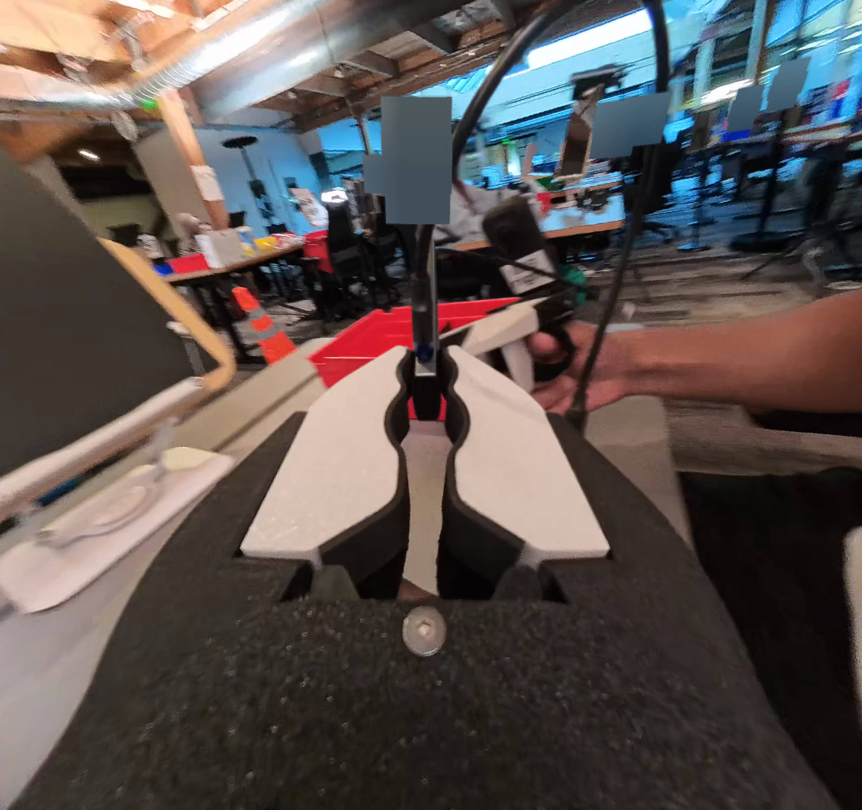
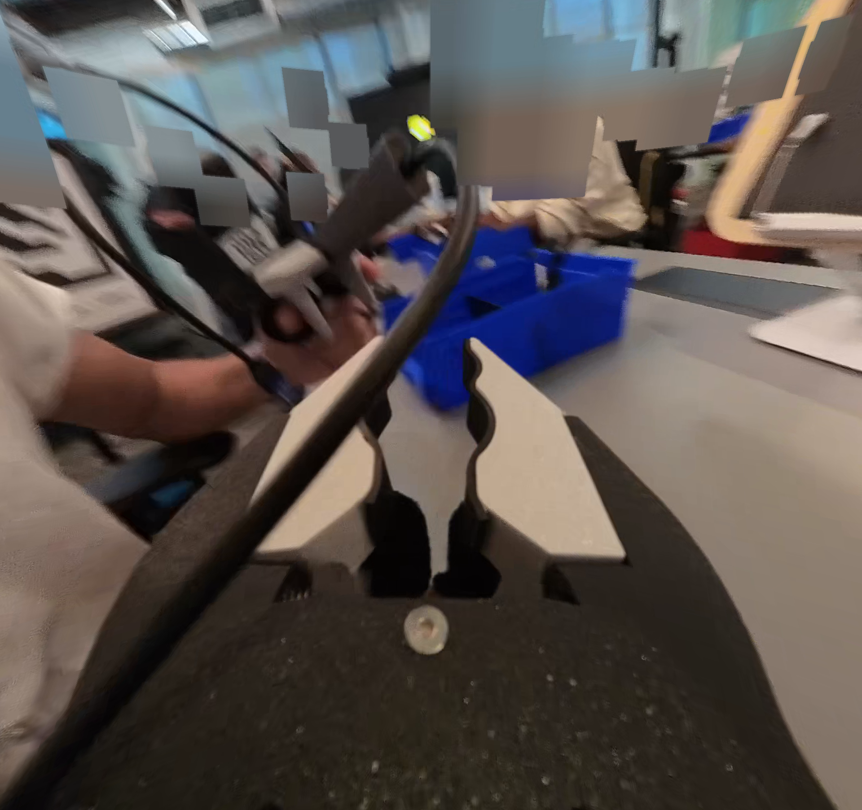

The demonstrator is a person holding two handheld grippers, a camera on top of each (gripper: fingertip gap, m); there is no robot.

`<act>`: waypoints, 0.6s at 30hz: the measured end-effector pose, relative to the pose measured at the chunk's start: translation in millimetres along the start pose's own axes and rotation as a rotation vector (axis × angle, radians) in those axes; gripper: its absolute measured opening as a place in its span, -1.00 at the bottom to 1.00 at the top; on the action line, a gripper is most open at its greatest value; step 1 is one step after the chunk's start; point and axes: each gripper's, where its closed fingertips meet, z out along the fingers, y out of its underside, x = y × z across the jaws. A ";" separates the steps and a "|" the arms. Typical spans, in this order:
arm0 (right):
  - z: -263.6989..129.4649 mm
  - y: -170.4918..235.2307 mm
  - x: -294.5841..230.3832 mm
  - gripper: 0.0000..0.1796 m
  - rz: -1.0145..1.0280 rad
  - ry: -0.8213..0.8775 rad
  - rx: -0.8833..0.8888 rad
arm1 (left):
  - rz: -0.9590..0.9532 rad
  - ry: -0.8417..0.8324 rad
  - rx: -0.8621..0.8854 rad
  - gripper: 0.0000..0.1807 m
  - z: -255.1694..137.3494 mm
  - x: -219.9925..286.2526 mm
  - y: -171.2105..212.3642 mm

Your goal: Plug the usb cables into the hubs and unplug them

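Observation:
My left gripper [image 1: 425,368] is shut on a slim black USB hub [image 1: 424,396] and holds it upright above the table. A silver part with a blue dot shows at the fingertips. A black cable [image 1: 494,83] rises from the hub's top and loops over to the right. My right gripper [image 2: 427,354] is open and empty. A thick black cable [image 2: 326,438] lies across its left finger [image 2: 322,470]. The right gripper also shows in the left wrist view [image 1: 494,330], in a hand. The left gripper [image 2: 298,274] with the hub [image 2: 364,205] shows in the right wrist view.
A red bin [image 1: 373,340] stands behind the left gripper. A blue bin [image 2: 513,316] stands ahead of the right gripper on the grey table [image 2: 676,414]. A white monitor stand base [image 2: 811,340] sits at the right, another [image 1: 93,536] at the left. People sit beyond. The tips of one gripper are about 8 cm away from the tips of the other.

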 end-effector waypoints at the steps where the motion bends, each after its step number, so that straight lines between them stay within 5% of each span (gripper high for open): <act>1: -4.1 6.1 9.7 -0.71 -0.053 0.089 -0.066 | 0.043 -0.054 -0.014 -0.89 -4.8 -12.1 -1.5; 4: -20.7 43.9 31.1 -0.71 -0.124 0.315 -0.288 | 0.186 -0.236 -0.104 -0.89 -7.4 -45.0 7.3; 10: -32.9 107.8 15.4 -0.67 -0.183 0.380 -0.469 | 0.426 -0.371 -0.321 -0.89 25.0 -70.9 74.7; 18: -4.4 78.5 30.1 -0.65 -0.177 0.426 -0.312 | 0.776 -0.372 -0.393 -0.89 57.9 -64.0 141.3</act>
